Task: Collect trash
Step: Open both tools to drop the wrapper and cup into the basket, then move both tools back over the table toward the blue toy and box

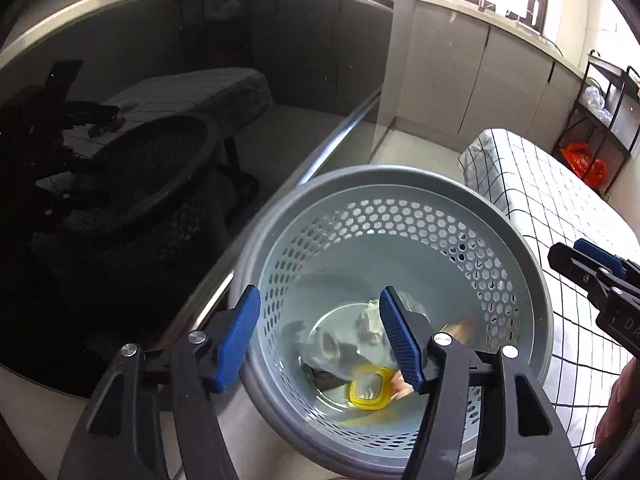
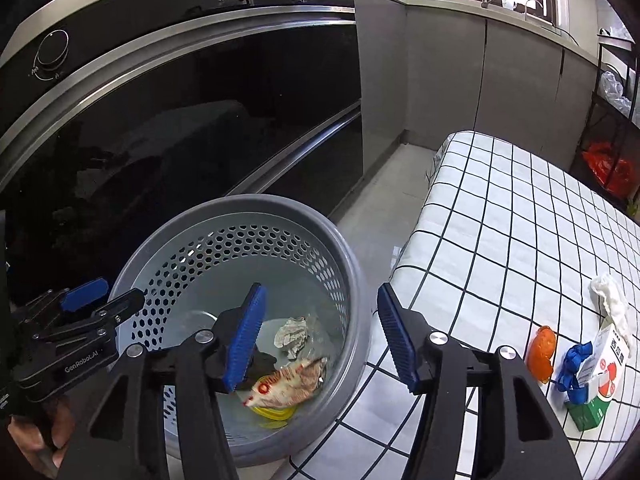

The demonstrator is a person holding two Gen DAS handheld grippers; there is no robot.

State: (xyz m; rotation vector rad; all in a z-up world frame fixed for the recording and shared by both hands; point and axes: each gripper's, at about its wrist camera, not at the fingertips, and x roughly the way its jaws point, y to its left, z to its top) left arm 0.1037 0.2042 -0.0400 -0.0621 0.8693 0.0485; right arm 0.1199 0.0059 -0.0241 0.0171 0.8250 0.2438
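Note:
A grey perforated waste bin (image 1: pixel 516 236) (image 2: pixel 352 264) stands on the floor between the oven and the table. Inside lie a yellow-rimmed clear lid (image 1: pixel 369 389), a crumpled paper ball (image 2: pixel 291 336), a red-and-white wrapper (image 2: pixel 288 384) and clear plastic (image 1: pixel 332 346). My left gripper (image 1: pixel 320 340) is open and empty over the bin's near-left rim. My right gripper (image 2: pixel 320 336) is open and empty over the bin's right rim, beside the table edge. On the checked tablecloth (image 2: pixel 500 216) lie an orange plastic piece (image 2: pixel 541 354), a blue scrap (image 2: pixel 573 364), a white tissue (image 2: pixel 610 300) and a small carton (image 2: pixel 600 376).
A black glass oven front (image 2: pixel 180 128) with a steel handle bar (image 2: pixel 296 152) stands left of the bin. Grey cabinets (image 2: pixel 500 80) line the back. A black shelf rack (image 2: pixel 616 120) with an orange bag (image 2: pixel 610 166) stands at far right.

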